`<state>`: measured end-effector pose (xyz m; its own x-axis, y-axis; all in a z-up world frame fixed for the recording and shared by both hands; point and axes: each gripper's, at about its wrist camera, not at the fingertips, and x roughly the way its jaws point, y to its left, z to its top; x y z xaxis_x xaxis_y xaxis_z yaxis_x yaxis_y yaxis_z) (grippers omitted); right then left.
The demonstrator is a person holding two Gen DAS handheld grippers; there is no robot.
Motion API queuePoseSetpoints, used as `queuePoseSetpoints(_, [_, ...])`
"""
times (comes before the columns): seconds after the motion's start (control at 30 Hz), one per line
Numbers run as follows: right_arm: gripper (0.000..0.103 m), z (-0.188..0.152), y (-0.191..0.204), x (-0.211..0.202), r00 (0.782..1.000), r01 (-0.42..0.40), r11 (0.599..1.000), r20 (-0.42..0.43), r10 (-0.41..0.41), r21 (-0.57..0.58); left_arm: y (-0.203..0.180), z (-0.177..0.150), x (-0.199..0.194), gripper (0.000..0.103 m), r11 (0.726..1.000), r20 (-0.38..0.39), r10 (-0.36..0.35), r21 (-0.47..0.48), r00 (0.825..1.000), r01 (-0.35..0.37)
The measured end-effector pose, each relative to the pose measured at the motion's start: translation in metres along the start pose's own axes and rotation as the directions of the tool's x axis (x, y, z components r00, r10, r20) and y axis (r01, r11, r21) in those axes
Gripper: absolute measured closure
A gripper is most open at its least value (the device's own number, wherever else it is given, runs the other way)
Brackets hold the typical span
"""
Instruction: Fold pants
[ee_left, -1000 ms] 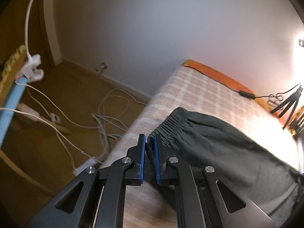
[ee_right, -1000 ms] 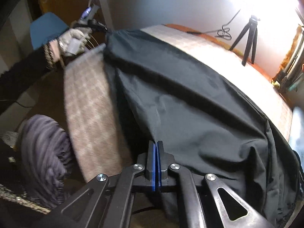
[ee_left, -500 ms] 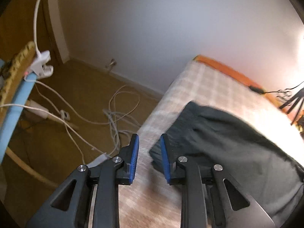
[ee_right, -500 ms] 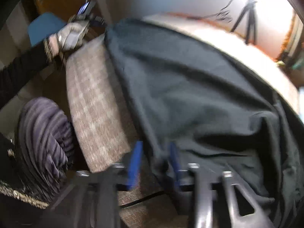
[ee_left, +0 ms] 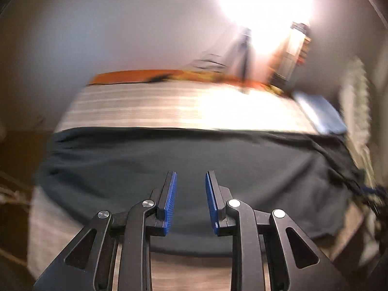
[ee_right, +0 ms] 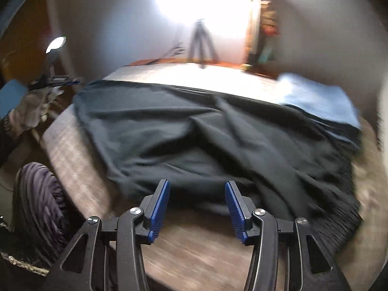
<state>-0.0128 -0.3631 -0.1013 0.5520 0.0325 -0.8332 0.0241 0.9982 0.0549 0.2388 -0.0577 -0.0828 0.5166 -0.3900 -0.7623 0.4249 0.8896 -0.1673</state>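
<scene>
The dark pants were seen spread across the checked bed, while the left gripper and the right gripper were both held apart above the near edge, gripping nothing.

Checked bed cover, dark pants spread across it, blue cloth, tripod

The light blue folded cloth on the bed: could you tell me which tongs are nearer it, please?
Right. The right tongs, at the black fabric pants' near edge, have the light blue folded cloth close ahead; from the left tongs it lies far across the pants.
</scene>
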Motion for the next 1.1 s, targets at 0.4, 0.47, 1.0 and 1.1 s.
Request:
queuePoseSetpoints(0.4, [0.031, -0.065, -0.070, -0.048, 0.978, 0.209, 0.976, -0.005, -0.210, 0.064, -0.181, -0.021, 0.036, 0.080, 0.902, -0.238, -0.320, 0.221, 0.917, 0.372])
queuePoseSetpoints(0.47, [0.031, -0.073, -0.074, -0.048, 0.974, 0.227, 0.973, -0.017, -0.226, 0.040, -0.207, -0.032, 0.046, 0.080, 0.871, -0.304, -0.341, 0.253, 0.890, 0.420])
queuePoseSetpoints(1.0, [0.082, -0.066, -0.075, -0.013, 0.935, 0.296, 0.885, -0.079, -0.345, -0.358, -0.308, -0.092, 0.087, 0.080, 0.698, -0.523, -0.266, 0.474, 0.810, 0.536])
queuePoseSetpoints(1.1, [0.088, -0.046, -0.090, -0.024, 0.940, 0.302, 0.893, -0.055, -0.338, -0.333, -0.308, -0.093, 0.085, 0.080, 0.688, -0.519, -0.262, 0.491, 0.814, 0.534])
